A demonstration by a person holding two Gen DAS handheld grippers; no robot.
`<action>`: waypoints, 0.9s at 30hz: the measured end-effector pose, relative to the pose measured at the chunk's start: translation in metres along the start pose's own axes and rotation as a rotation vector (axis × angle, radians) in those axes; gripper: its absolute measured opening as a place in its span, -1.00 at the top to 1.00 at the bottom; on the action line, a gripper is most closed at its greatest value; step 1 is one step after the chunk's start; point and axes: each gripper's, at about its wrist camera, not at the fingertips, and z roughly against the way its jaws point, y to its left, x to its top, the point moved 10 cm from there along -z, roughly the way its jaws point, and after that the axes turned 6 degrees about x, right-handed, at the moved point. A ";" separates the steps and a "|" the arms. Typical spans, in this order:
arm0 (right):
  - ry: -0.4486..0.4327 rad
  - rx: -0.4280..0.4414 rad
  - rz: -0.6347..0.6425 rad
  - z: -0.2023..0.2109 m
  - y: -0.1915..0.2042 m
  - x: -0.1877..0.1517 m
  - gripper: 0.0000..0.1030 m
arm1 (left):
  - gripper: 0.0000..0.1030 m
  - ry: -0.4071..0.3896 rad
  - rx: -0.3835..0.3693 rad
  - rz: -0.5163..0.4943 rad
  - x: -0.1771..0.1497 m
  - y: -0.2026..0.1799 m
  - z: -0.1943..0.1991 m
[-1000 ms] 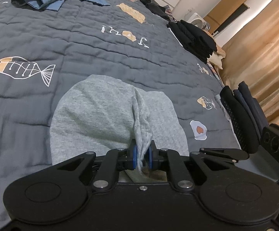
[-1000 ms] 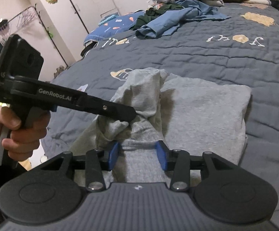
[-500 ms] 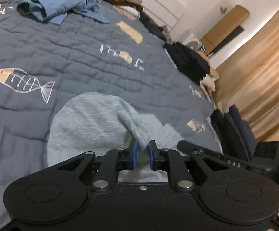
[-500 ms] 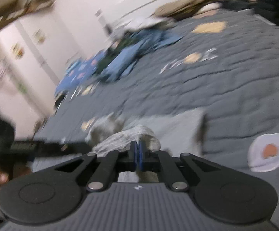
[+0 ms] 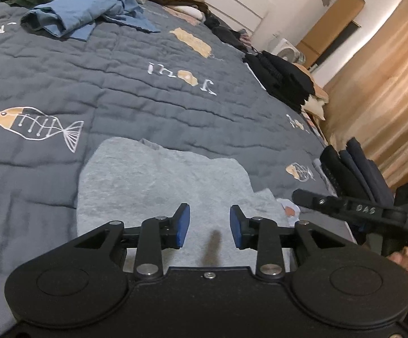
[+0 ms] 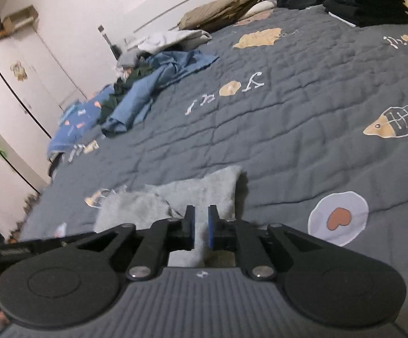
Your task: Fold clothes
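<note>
A grey garment (image 5: 161, 186) lies folded and flat on the dark grey bedspread (image 5: 147, 98), right ahead of my left gripper (image 5: 209, 225), which is open with nothing between its blue pads. In the left wrist view my right gripper (image 5: 345, 208) reaches in from the right, near the garment's right corner. The right wrist view shows the same garment (image 6: 204, 191) beneath my right gripper (image 6: 201, 224). Its jaws stand a narrow gap apart, with grey cloth showing in that gap. The left gripper's finger (image 6: 20, 249) is at the lower left.
Loose blue clothes (image 5: 71, 19) are heaped at the far side of the bed. A black folded stack (image 5: 283, 76) sits near the right edge, and dark folded items (image 5: 353, 169) stand closer by. White wardrobe doors (image 6: 20, 84) are at the left.
The left gripper has let go of the raised grey fold and opened wide. The garment now lies flat. The right gripper closed on the cloth half a second ago, and its jaws have since parted slightly.
</note>
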 end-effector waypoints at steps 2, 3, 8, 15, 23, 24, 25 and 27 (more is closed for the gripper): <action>0.030 0.009 0.014 0.004 -0.001 -0.006 0.63 | 0.38 0.009 -0.026 -0.021 -0.003 -0.007 0.000; 0.049 0.011 0.024 0.005 -0.002 -0.011 0.59 | 0.38 0.013 -0.037 -0.035 -0.004 -0.011 0.001; 0.157 0.035 0.111 0.000 0.008 -0.043 0.38 | 0.27 0.012 -0.051 -0.080 -0.008 -0.028 -0.004; 0.205 0.046 0.181 0.001 0.018 -0.067 0.29 | 0.13 -0.003 -0.041 -0.236 0.000 -0.068 -0.018; 0.221 0.049 0.196 0.015 0.006 -0.077 0.26 | 0.06 0.060 -0.018 -0.396 -0.004 -0.090 -0.063; 0.227 0.048 0.200 0.015 0.005 -0.080 0.26 | 0.06 0.070 -0.023 -0.422 -0.004 -0.095 -0.068; 0.232 0.047 0.204 0.016 0.003 -0.082 0.26 | 0.06 0.080 -0.028 -0.448 -0.005 -0.099 -0.073; 0.242 0.048 0.208 0.015 0.002 -0.088 0.26 | 0.06 0.092 -0.023 -0.489 -0.005 -0.106 -0.083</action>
